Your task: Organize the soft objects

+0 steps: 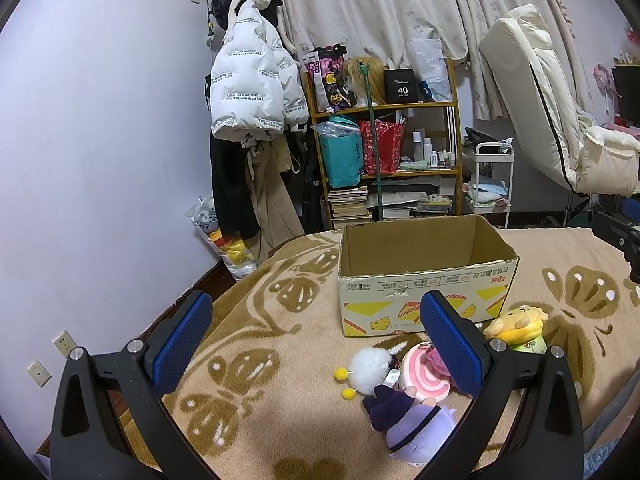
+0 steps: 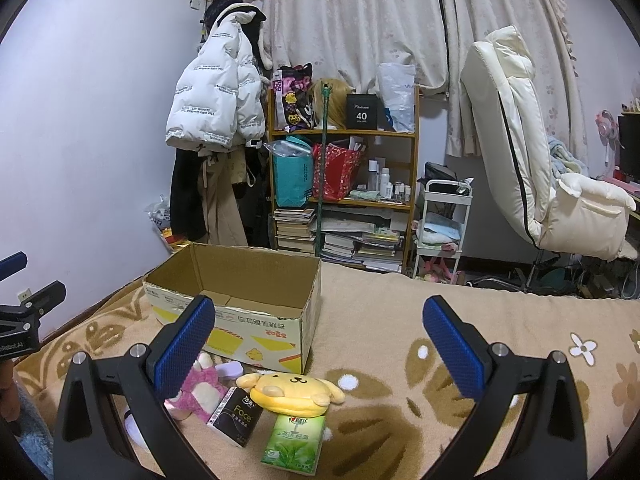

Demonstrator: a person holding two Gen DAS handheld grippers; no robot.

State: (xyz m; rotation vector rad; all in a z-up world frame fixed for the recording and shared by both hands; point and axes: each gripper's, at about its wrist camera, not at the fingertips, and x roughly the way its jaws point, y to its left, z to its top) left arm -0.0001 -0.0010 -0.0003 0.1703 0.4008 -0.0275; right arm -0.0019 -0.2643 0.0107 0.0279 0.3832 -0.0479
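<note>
An open, empty cardboard box (image 1: pixel 424 276) stands on the beige blanket; it also shows in the right wrist view (image 2: pixel 240 300). In front of it lie soft toys: a white fluffy toy (image 1: pixel 370 366), a pink swirl plush (image 1: pixel 424 374), a purple plush doll (image 1: pixel 412 426) and a yellow dog plush (image 1: pixel 518 322) (image 2: pixel 294 392). A pink furry plush (image 2: pixel 202 390), a black tissue pack (image 2: pixel 236 416) and a green tissue pack (image 2: pixel 296 442) lie nearby. My left gripper (image 1: pixel 316 340) is open above the toys. My right gripper (image 2: pixel 318 344) is open above the yellow plush.
The blanket (image 2: pixel 440 360) with brown flower patterns covers the bed. Behind stand a cluttered wooden shelf (image 1: pixel 384 152), a white jacket (image 1: pixel 248 84) on a rack, a small white cart (image 2: pixel 444 224) and a cream recliner chair (image 2: pixel 532 168).
</note>
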